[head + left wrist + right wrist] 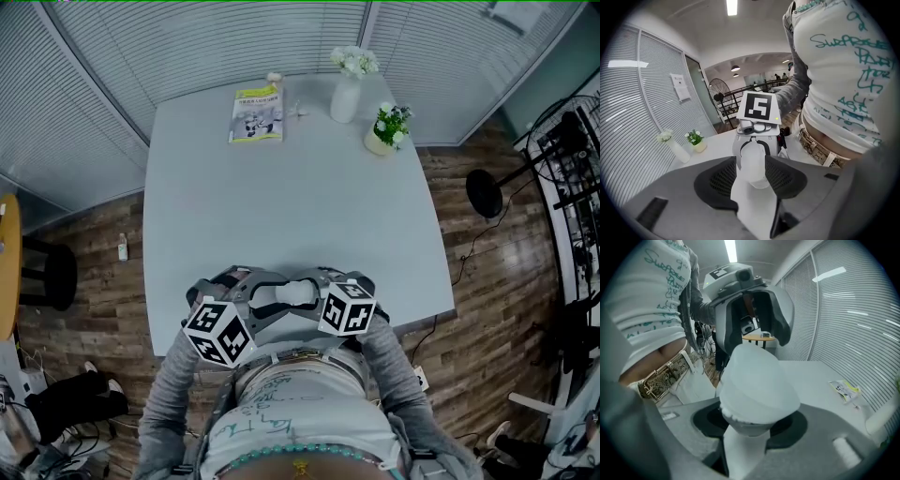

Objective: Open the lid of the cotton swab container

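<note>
A white cotton swab container (298, 293) hangs over the front edge of the grey table (281, 206), close to the person's waist. It lies sideways between the two grippers. My left gripper (270, 296) is shut on one end of the container (753, 164). From the opposite side my right gripper (325, 292) is shut on the other, wider end (757, 385). In the right gripper view a seam rings the container, and swab tips (733, 417) show through the wall by the jaws. Whether the lid has parted from the body I cannot tell.
At the table's far edge lie a booklet (258, 113) and a small white item (300, 110). A white vase of flowers (346, 94) and a small potted plant (386, 128) stand to their right. On the floor are a fan (553, 141) at the right and a stool (47, 277) at the left.
</note>
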The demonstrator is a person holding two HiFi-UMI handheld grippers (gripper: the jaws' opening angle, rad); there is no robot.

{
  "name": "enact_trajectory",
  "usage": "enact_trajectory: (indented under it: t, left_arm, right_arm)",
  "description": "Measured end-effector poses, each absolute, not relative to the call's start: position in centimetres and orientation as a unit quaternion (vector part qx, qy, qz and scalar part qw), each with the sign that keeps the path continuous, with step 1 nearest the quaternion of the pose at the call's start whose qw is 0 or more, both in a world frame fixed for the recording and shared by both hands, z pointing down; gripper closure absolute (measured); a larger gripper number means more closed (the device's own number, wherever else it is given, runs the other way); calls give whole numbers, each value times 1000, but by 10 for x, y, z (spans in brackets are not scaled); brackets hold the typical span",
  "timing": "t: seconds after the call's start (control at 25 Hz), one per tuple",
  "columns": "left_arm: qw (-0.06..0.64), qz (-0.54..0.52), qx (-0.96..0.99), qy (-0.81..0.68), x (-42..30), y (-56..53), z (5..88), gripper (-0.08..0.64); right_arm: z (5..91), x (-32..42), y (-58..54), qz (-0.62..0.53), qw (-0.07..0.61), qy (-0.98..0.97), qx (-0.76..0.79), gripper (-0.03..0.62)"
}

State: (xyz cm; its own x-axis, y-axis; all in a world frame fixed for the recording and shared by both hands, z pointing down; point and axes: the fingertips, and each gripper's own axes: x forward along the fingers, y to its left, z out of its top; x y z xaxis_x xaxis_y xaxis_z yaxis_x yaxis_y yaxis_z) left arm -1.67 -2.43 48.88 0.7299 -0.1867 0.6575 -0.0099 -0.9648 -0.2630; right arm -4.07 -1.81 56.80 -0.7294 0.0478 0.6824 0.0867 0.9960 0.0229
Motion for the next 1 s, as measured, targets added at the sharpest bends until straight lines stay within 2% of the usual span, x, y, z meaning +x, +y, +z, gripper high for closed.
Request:
enact_trajectory:
  t: [0.64,1.0]
  left_arm:
    - [98,-326,-934,110,-22,-56,469,459]
    - [21,-305,-942,140,-29,-70,470,500]
  right_arm:
    - [564,-44,-21,-44,346,-936,-46,390]
    - [560,-43,-22,-54,342,-937,-45,390]
